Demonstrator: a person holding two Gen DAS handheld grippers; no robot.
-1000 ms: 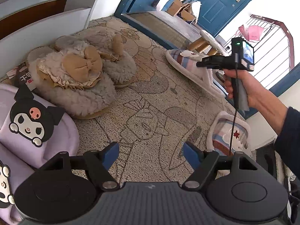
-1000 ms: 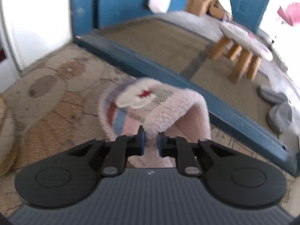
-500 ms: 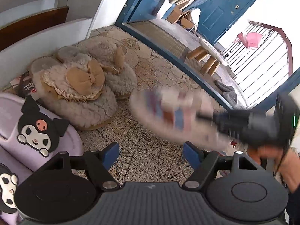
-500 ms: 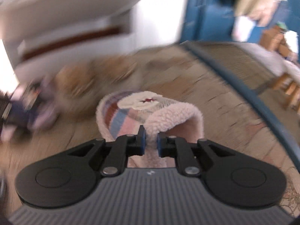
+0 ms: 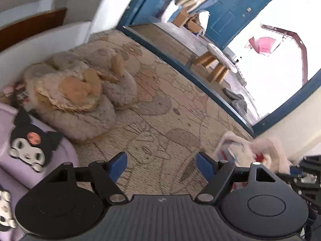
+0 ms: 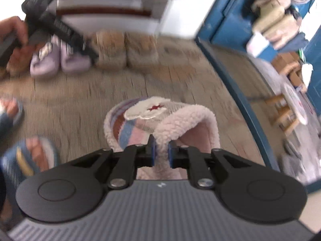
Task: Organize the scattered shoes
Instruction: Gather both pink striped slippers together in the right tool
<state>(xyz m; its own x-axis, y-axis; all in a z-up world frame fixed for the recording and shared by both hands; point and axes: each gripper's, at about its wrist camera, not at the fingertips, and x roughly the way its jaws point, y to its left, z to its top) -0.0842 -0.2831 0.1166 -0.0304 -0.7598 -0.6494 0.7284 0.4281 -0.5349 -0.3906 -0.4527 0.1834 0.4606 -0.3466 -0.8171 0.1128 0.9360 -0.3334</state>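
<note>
My right gripper [image 6: 160, 153] is shut on the fleecy rim of a pink striped slipper [image 6: 140, 118] and holds it over the patterned mat [image 6: 80, 100]. The slipper also shows blurred in the left wrist view [image 5: 250, 150], low at the right. My left gripper [image 5: 161, 164] is open and empty above the mat [image 5: 160, 116]. A pair of beige fluffy slippers with bows [image 5: 80, 92] stands by the white wall, also in the right wrist view [image 6: 126, 50]. A pair of lilac slippers [image 6: 58, 60] with a cartoon figure [image 5: 32, 142] stands beside them.
A blue door sill [image 5: 190, 76] bounds the mat at the right. Beyond it are a small wooden stool [image 5: 216, 66] and grey shoes [image 5: 236, 100]. The person's feet in blue sandals [image 6: 34, 156] stand at the left of the right wrist view.
My right gripper has carried the striped slipper from the door sill across the mat toward the near right, turning to face the wall and the shoe row. My left gripper stays open.
</note>
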